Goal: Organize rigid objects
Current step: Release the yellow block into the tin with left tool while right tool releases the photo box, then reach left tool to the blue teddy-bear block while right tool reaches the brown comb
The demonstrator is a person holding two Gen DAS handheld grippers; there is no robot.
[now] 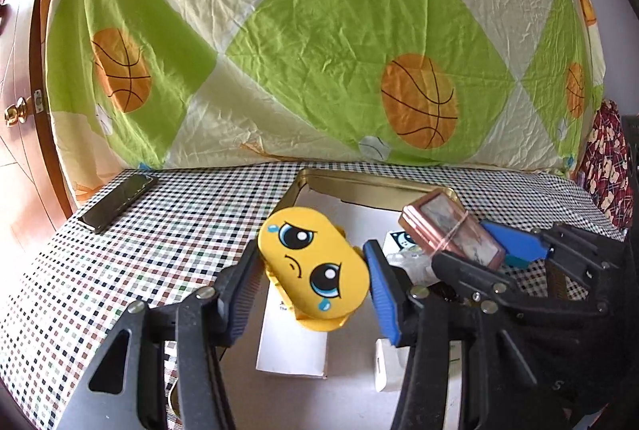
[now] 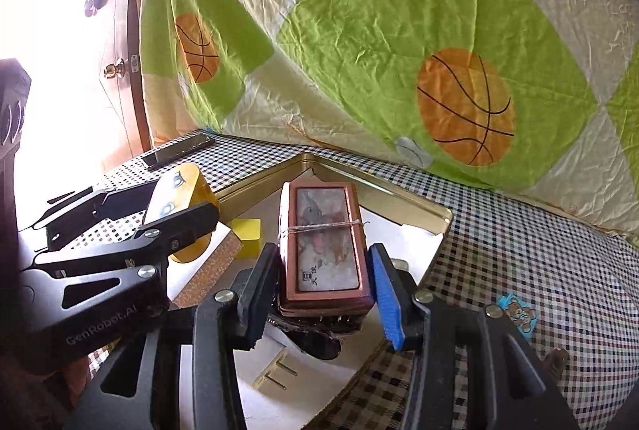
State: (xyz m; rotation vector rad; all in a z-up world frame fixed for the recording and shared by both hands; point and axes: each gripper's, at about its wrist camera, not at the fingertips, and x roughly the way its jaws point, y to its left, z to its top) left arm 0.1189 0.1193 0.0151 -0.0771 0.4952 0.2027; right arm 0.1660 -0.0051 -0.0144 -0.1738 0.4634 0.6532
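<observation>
My left gripper point(image 1: 313, 270) is shut on a yellow case with a crying cartoon face point(image 1: 313, 266), held tilted above the gold tin tray point(image 1: 339, 179). My right gripper point(image 2: 325, 288) is shut on a copper-brown box bound with a rubber band point(image 2: 323, 246), held over the same tray point(image 2: 399, 190). In the left wrist view the right gripper point(image 1: 475, 250) holds that box point(image 1: 451, 226) to the right of the yellow case. In the right wrist view the left gripper point(image 2: 159, 214) and yellow case point(image 2: 187, 190) sit at the left.
The tray lies on a checked tablecloth point(image 1: 159, 250) and holds a white box point(image 1: 291, 342), a yellow block point(image 2: 247, 236), a patterned brown box point(image 2: 211, 266), a dark brush point(image 2: 319, 334) and a white plug point(image 2: 275, 370). A phone point(image 1: 118, 202) lies back left. A basketball-print sheet point(image 1: 319, 30) hangs behind.
</observation>
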